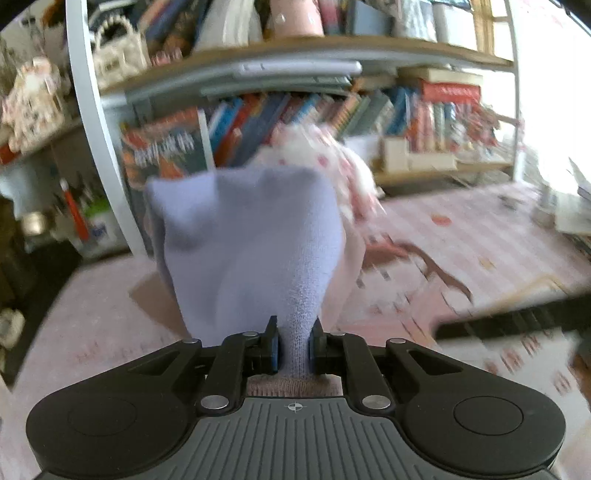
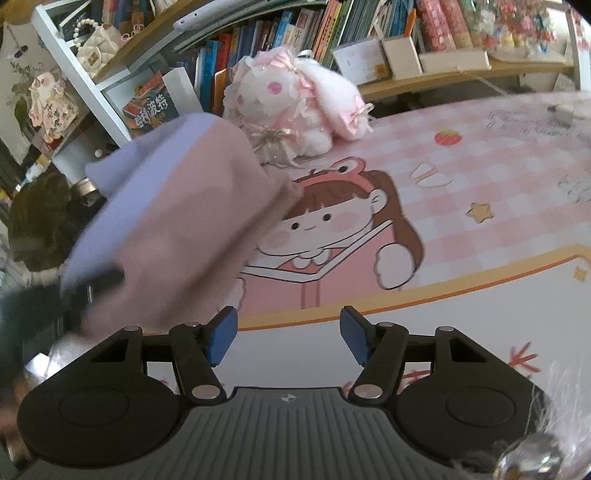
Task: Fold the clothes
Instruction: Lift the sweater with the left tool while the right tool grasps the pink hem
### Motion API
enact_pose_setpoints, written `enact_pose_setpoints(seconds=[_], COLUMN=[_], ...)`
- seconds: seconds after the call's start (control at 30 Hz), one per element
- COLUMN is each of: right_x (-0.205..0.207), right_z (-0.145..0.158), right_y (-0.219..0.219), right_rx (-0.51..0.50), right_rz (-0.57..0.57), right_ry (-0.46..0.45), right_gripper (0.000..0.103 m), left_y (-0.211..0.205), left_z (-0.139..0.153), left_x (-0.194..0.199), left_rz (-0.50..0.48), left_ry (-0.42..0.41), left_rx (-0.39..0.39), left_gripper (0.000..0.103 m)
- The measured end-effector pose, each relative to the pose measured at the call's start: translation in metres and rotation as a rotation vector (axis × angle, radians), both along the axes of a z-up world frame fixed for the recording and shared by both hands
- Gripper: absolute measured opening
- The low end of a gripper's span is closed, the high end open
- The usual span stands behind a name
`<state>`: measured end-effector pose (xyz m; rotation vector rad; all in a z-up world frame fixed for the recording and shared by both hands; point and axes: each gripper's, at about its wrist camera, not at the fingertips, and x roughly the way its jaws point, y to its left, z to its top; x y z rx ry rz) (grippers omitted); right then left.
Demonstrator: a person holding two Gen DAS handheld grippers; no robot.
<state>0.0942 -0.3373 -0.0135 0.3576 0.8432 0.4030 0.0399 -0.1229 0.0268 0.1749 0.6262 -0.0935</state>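
Note:
My left gripper [image 1: 294,343] is shut on a lavender and pink sock [image 1: 251,243], which stands up in front of the camera above the table. The same sock [image 2: 177,229] shows blurred at the left of the right wrist view, held up off the table by the left gripper [image 2: 88,284]. My right gripper [image 2: 288,336] is open and empty, its blue pads [image 2: 221,336] wide apart, hovering over the front of the pink cartoon table mat [image 2: 461,177]. The right gripper shows as a dark blurred bar [image 1: 517,317] at the right of the left wrist view.
A pink and white plush toy [image 2: 295,96] sits at the back of the mat against a bookshelf [image 2: 314,33] full of books. A white shelf post [image 1: 99,125] stands at the left. A small white object [image 2: 563,112] lies at the far right.

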Motion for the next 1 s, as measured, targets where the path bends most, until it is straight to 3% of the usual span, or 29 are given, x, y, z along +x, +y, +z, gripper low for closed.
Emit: enact_pose_setpoints(seconds=[0.37, 0.57, 1.0], right_x=[0.0, -0.002, -0.001], right_z=[-0.003, 0.0, 0.002], right_y=[0.019, 0.025, 0.029], right_rx=[0.097, 0.106, 0.118], right_rz=[0.029, 0.032, 0.025], right_ry=[0.056, 0.046, 0.042], right_gripper=[0.061, 0.061, 0.061], left_y=[-0.01, -0.003, -0.009], left_z=[-0.016, -0.015, -0.022], left_x=[-0.031, -0.032, -0.031], left_rz=[-0.089, -0.089, -0.119], left_ry=[0.069, 0.076, 0.076], left_rx=[0.027, 0.006, 0.077], left_gripper=[0.014, 0.021, 0.041])
